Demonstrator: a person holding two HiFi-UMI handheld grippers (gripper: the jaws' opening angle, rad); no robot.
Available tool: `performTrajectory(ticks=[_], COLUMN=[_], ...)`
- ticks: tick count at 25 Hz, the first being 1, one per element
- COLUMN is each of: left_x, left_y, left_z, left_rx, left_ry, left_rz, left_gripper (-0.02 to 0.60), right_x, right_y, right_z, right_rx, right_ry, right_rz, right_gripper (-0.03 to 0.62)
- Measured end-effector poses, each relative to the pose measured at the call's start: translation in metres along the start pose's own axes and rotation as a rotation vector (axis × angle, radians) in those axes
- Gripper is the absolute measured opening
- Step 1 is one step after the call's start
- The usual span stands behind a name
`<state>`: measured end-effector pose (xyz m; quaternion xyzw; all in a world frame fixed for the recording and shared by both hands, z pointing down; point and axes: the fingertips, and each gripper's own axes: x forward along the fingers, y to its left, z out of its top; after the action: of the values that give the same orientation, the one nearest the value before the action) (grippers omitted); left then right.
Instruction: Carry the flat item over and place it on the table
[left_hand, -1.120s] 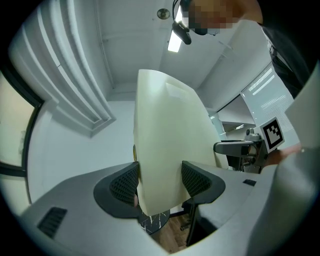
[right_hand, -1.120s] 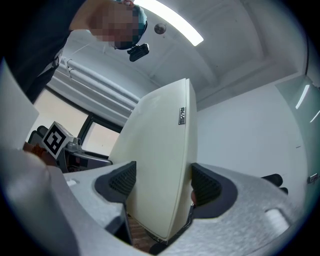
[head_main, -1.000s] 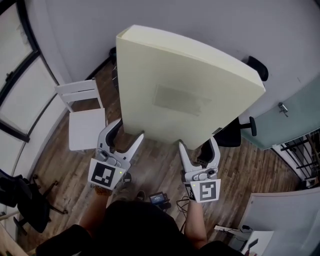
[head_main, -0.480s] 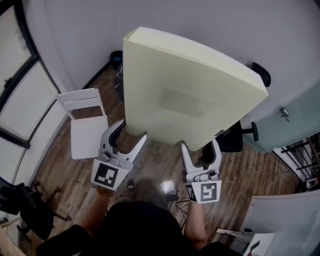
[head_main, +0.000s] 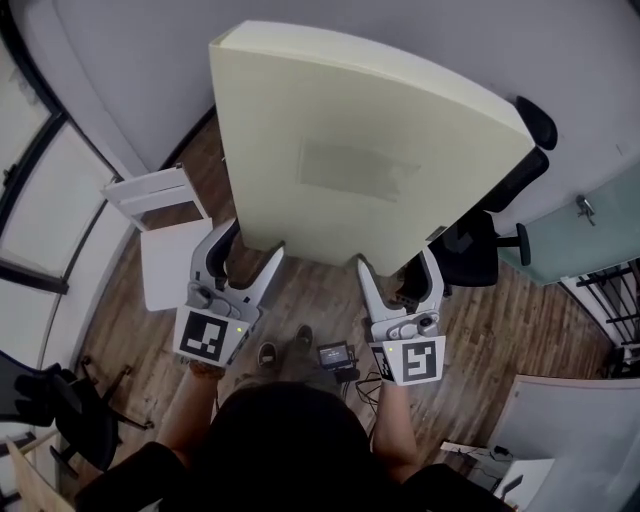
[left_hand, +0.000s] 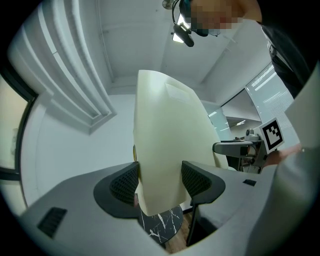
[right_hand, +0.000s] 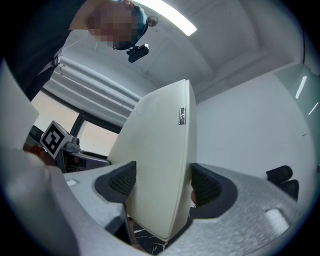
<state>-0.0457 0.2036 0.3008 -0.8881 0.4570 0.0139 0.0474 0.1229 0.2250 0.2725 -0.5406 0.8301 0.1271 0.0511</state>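
Note:
A large cream flat foam panel (head_main: 360, 160) is held up off the floor in front of me, its near edge low and its far edge raised. My left gripper (head_main: 245, 255) is shut on the panel's near edge at the left; the left gripper view shows the panel (left_hand: 167, 150) squeezed between both pads. My right gripper (head_main: 395, 270) is shut on the same edge at the right, with the panel (right_hand: 160, 165) clamped between its pads. A faint grey rectangle marks the panel's face. No table surface shows under the panel.
A white chair (head_main: 165, 235) stands at the left on the wood floor. A black office chair (head_main: 480, 245) sits right of the panel. Grey wall lies behind, windows at the far left, a glass door (head_main: 590, 225) at the right. A small device (head_main: 333, 355) lies by my feet.
The panel has moved with both grippers and now sits higher and more to the left in the head view. My feet have stepped forward. Both grips are unchanged.

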Motion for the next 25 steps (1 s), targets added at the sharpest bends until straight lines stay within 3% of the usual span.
performTrajectory(ticks=[3, 11, 16, 21, 25], left_x=[0.031, 0.044, 0.088, 0.101, 0.113], left_y=[0.002, 0.004, 0.002, 0.021, 0.054], left_z=[-0.005, -0.003, -0.009, -0.021, -0.027], left_rx=[0.025, 0.063, 0.049, 0.048, -0.029], left_ry=[0.000, -0.011, 0.002, 0.009, 0.029], left_rz=[-0.001, 0.042, 0.070, 0.083, 0.090], left_gripper=[0.273, 0.273, 0.273, 0.273, 0.273], right_x=[0.014, 0.025, 0.052, 0.075, 0.112], right_y=[-0.026, -0.040, -0.080, -0.082, -0.072], right_z=[-0.010, -0.015, -0.031, -0.041, -0.052], right_rx=[0.015, 0.017, 0.038, 0.042, 0.033], right_ry=[0.006, -0.033, -0.032, -0.013, -0.015], right_rz=[0.002, 0.038, 0.072, 0.086, 0.080], right_gripper=[0.342, 0.342, 0.342, 0.342, 0.342])
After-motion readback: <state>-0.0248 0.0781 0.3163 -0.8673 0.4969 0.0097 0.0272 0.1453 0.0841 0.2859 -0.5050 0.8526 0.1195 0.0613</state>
